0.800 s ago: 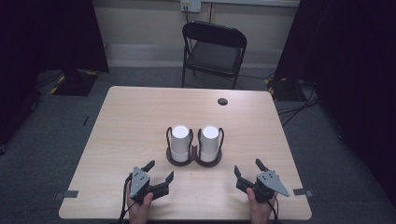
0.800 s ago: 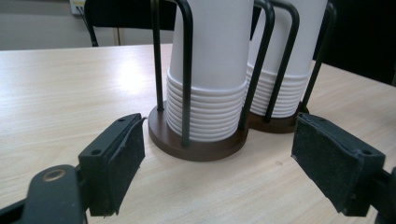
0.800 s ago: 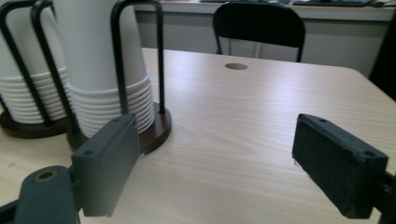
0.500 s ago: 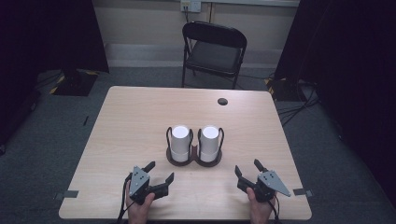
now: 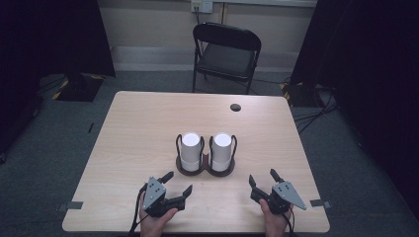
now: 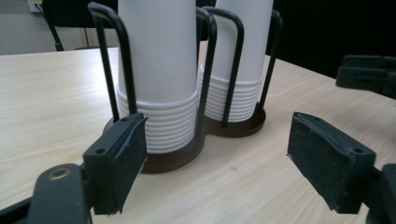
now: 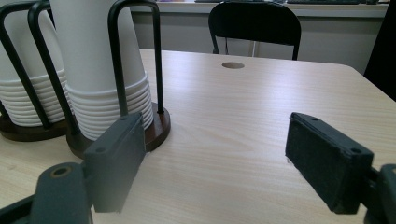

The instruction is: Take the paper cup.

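Two stacks of upside-down white paper cups, left (image 5: 190,150) and right (image 5: 222,150), stand in a dark double wire holder (image 5: 205,170) at the table's middle. My left gripper (image 5: 179,181) rests near the front edge, left of the holder and angled toward it, its jaws open and empty. In the left gripper view the left gripper (image 6: 219,158) faces the holder's base (image 6: 173,158) and the nearer stack (image 6: 159,70) from close by. My right gripper (image 5: 262,177) sits at the front right, open and empty. The right gripper (image 7: 215,158) has the cup stack (image 7: 100,60) to its left.
The wooden table (image 5: 138,128) has a small round hole (image 5: 235,107) near its far edge. A black folding chair (image 5: 226,54) stands behind the table. Dark curtains flank the room. Bare tabletop lies on all sides of the holder.
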